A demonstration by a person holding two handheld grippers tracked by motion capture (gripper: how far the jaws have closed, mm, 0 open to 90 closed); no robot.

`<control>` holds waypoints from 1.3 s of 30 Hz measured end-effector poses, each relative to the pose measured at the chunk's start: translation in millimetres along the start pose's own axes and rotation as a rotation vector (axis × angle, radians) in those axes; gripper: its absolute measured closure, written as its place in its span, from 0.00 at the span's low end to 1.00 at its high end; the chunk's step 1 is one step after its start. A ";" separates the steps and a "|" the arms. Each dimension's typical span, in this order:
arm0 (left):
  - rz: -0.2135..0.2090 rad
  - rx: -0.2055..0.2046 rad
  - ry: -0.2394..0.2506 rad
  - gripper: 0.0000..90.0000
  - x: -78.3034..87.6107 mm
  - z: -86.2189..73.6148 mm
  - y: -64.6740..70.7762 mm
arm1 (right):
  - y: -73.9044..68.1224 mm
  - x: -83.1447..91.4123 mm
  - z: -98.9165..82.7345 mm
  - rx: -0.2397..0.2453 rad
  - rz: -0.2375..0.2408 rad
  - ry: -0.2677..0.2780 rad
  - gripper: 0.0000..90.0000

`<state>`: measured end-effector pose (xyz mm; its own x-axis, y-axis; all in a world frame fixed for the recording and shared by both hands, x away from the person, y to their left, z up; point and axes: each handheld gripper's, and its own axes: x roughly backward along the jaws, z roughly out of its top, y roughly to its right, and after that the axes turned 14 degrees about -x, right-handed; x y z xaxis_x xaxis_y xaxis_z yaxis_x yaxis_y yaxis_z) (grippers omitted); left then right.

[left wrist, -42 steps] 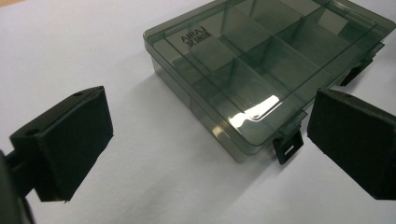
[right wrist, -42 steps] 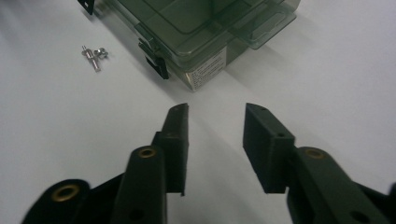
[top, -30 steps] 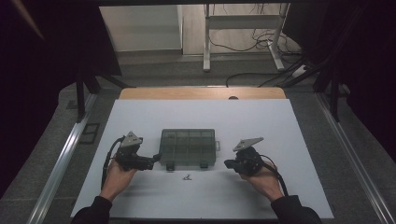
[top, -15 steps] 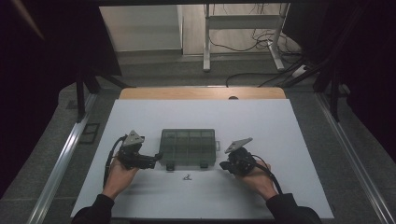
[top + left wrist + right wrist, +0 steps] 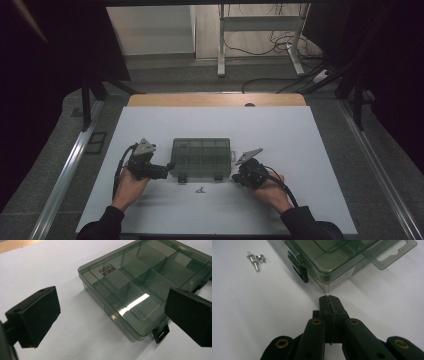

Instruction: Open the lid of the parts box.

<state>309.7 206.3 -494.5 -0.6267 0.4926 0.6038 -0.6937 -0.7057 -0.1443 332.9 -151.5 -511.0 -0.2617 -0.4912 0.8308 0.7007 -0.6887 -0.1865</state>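
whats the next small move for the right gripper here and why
Probably nudge the right gripper forward to the box's latch. Its jaws are shut with nothing between them, the tip sits just short of the near corner of the closed compartment box, and the left gripper stands open at the other end, likely to steady it. The small metal parts still lie outside.

You have a white rectangular tabletop (image 5: 300, 150) before you. A pale wooden strip (image 5: 215, 100) runs along its far edge. Beyond it, black cables (image 5: 260, 50) lie on the floor.
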 end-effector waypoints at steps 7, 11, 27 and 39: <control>0.008 -0.005 -0.002 0.01 -2.5 1.2 -0.7 | -1.5 -4.8 1.7 0.004 -0.002 -0.012 0.99; 0.009 -0.008 -0.003 0.01 -3.8 1.6 -0.9 | -2.1 -6.4 3.2 0.005 -0.004 -0.007 0.99; 0.013 -0.014 -0.011 0.01 -4.1 1.2 -0.7 | -2.1 -3.5 3.7 0.008 -0.001 0.003 0.99; 0.010 -0.015 -0.022 0.00 -4.2 0.2 -0.4 | -2.3 2.3 4.2 0.005 0.008 0.029 0.99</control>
<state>312.7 204.4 -496.8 -0.6260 0.4736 0.6195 -0.6926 -0.7027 -0.1627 333.4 -148.8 -506.5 -0.2750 -0.5117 0.8139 0.7061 -0.6821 -0.1902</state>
